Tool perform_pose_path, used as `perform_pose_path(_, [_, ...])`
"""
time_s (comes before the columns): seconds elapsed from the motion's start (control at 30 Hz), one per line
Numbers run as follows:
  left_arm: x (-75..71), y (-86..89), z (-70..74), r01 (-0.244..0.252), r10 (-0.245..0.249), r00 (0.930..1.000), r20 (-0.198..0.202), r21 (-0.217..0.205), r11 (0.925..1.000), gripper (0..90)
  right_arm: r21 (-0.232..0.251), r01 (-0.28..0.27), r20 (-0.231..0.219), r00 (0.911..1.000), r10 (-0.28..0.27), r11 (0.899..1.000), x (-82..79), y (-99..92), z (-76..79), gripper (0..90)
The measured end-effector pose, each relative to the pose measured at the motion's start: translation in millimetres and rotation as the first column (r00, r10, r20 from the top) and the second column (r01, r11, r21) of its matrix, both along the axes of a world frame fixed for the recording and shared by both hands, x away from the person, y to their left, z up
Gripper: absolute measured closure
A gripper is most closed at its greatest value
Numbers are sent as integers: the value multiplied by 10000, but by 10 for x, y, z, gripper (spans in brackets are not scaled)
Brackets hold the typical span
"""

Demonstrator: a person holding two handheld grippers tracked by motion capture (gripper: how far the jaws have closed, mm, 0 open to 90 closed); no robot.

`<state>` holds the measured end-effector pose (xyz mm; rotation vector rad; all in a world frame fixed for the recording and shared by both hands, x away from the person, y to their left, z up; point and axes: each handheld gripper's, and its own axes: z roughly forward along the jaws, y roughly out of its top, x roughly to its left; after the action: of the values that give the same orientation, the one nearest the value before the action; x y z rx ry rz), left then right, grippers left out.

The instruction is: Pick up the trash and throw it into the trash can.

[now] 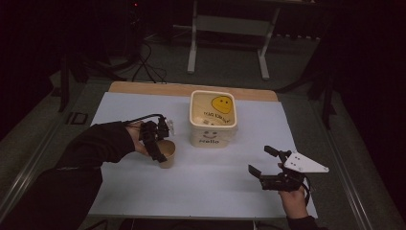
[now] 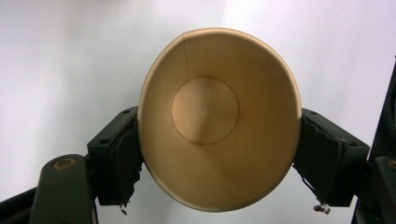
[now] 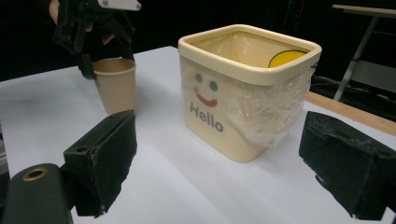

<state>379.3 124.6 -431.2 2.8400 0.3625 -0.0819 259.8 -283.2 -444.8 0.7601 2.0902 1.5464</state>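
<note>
A brown paper cup (image 1: 167, 154) stands upright on the white table sheet (image 1: 206, 187), left of the bin. My left gripper (image 1: 157, 143) comes down from above and is shut on it. In the left gripper view the empty cup (image 2: 205, 112) sits between the two black pads (image 2: 116, 158), which press its rim from both sides. My right gripper (image 1: 262, 162) is open near the front right with nothing between its fingers. In the right gripper view, the cup (image 3: 116, 86) and the left gripper (image 3: 91, 28) show at the upper left, beyond the wide-apart pads (image 3: 105, 158).
A cream square bin (image 1: 213, 117) with a plastic liner, a smiley face and "Hello" (image 3: 205, 116) stands at the table's middle back. A wooden edge (image 1: 191, 89) runs along the far side. Table legs (image 1: 192, 43) and cables lie on the dark floor behind.
</note>
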Motion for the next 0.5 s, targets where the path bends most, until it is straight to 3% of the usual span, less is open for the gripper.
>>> perform_pose_path(0.5, [-9, 167, 335, -146, 149, 9999, 58, -530, 9985, 259, 46, 16, -7, 10000, -16, 10000, -2, -7, -1, 111])
